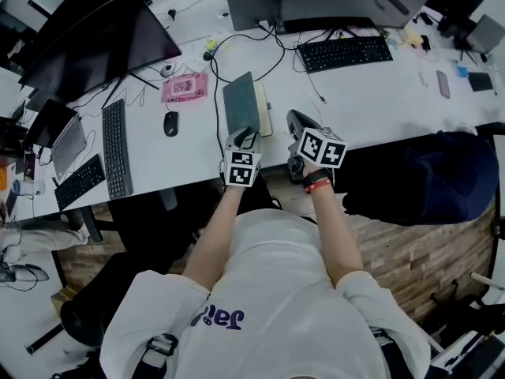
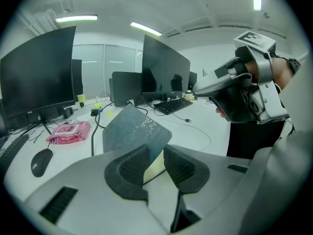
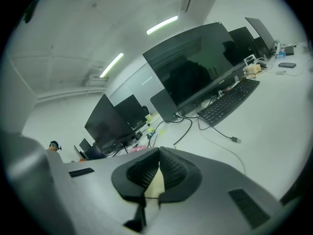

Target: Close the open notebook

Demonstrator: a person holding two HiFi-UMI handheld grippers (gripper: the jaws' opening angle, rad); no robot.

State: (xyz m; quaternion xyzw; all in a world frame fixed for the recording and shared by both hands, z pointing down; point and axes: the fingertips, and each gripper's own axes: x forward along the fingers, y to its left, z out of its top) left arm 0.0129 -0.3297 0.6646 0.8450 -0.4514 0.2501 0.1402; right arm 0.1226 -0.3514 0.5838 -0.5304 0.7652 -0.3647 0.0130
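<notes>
Currently my left claw [image 2: 155, 153] stands with its jaws apart. The near corner of the notebook [image 1: 243, 101] sits in the gap, and neither pad presses on it. Just ahead of the pads the dark cover [image 2: 133, 128] tilts up off the cream pages [image 2: 155, 168] and is not yet flat.

Hazard one: if I withdraw the claw across that corner, a pad can catch the cover. That would throw it wide open or drag the book off the desk [image 2: 200, 131].

Hazard two: a black cable [image 2: 92, 136] runs just left of the claw, beside the book. A sideways sweep would snag it.

Right of and above this claw, my right claw [image 3: 157, 153] has its jaw tips together. I cannot identify the cream sliver behind them.

Farther ahead, the keyboard [image 2: 171, 105] lies well apart.
</notes>
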